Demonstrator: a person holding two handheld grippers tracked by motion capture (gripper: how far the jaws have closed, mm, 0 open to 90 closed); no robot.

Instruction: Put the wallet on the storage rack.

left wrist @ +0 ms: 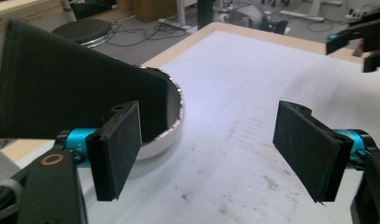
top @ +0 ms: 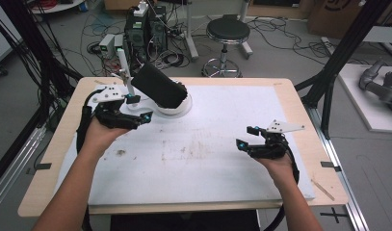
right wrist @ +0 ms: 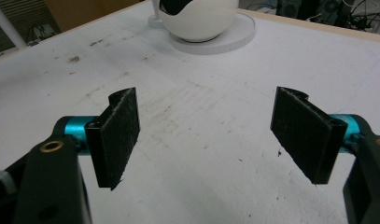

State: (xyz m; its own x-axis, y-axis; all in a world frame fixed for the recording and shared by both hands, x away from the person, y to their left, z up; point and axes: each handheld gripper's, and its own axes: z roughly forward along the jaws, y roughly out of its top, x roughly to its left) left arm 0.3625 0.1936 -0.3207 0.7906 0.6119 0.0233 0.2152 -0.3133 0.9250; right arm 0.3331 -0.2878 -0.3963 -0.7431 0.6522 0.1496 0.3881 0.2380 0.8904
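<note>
A black fabric sleeve [top: 160, 85] lies tilted over a white round form on a flat white disc [top: 180, 110] at the back left of the white mat. My left gripper [top: 139, 109] is open just left of that disc, nothing between its pads. In the left gripper view the black fabric [left wrist: 75, 88] and the white rim [left wrist: 177, 122] sit behind the left pad of my open left gripper [left wrist: 215, 154]. My right gripper [top: 245, 136] hovers open over bare mat at the right. The right gripper view shows my right gripper [right wrist: 211, 140] empty, with the white form [right wrist: 197, 18] far ahead.
A thin white rod on a small stand [top: 125, 72] rises right behind my left hand. The mat [top: 208, 159] covers a wooden table [top: 304, 144]. Beyond the far edge stand a stool [top: 227, 31], computer boxes [top: 145, 29] and cables. Black frame posts [top: 328, 77] flank the right side.
</note>
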